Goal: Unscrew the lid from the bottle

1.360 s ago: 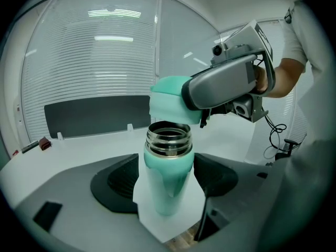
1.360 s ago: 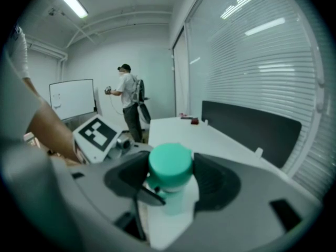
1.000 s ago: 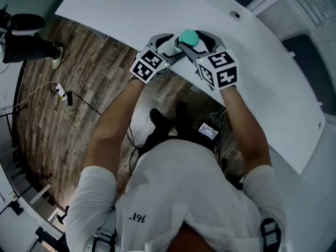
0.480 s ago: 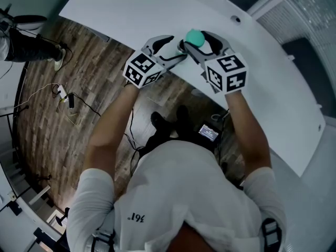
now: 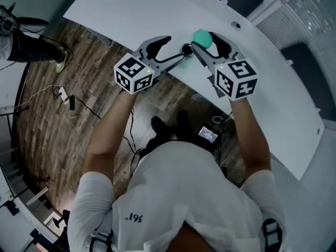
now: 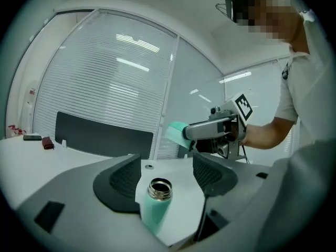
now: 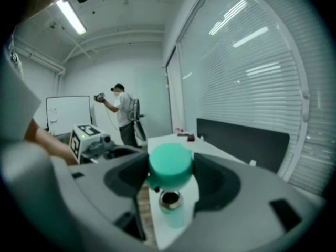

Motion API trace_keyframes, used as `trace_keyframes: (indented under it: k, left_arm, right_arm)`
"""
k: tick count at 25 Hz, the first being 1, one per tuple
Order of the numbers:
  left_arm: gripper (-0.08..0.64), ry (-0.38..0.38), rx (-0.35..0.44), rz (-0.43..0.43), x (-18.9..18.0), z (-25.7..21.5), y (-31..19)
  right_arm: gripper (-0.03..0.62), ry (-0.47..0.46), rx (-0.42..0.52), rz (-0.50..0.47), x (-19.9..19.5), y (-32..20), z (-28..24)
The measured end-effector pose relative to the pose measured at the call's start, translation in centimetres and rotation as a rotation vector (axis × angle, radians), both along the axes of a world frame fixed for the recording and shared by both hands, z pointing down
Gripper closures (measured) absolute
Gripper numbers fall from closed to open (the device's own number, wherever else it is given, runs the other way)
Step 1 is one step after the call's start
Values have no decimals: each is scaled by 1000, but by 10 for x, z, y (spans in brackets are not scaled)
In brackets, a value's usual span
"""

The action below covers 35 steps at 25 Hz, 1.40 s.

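Change: round teal lid now lifted clear of the mint steel bottle; unscrewing done.
Right gripper: clamped on lid.
Left gripper: backed off, jaws wide, empty.
Bottle: upright on white table, mouth open.

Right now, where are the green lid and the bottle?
lid (image 7: 170, 163): right gripper view, middle of its green face.
bottle (image 6: 155, 213): left gripper view, its green side below the metal mouth.
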State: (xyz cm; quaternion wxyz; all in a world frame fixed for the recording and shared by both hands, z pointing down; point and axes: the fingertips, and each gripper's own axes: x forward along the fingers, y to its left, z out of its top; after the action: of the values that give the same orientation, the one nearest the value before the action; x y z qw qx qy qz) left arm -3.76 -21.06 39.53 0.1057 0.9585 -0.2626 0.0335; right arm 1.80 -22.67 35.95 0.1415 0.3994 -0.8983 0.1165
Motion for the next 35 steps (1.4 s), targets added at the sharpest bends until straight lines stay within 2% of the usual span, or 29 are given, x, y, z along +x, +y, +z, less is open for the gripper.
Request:
trace_keyframes:
  k: [4, 10, 18, 27, 35]
  left_arm:
    - [236, 91, -7, -22, -15, -24, 7]
    - [293, 226, -3, -53, -31, -65, 26]
    - [327, 367, 14, -85, -53, -107, 52]
    - [344, 478, -14, -98, -60, -116, 90]
    - [347, 517, -85, -132, -80, -100, 117]
  right_arm:
    - [310, -38, 14, 15, 3, 5, -18]
    - [310, -92, 38, 33, 6, 16, -44]
    - [310, -176, 82, 47, 6, 38, -78]
    - [310, -306, 35, 66, 17, 71, -82]
    - [310, -360, -27, 65, 14, 98, -68]
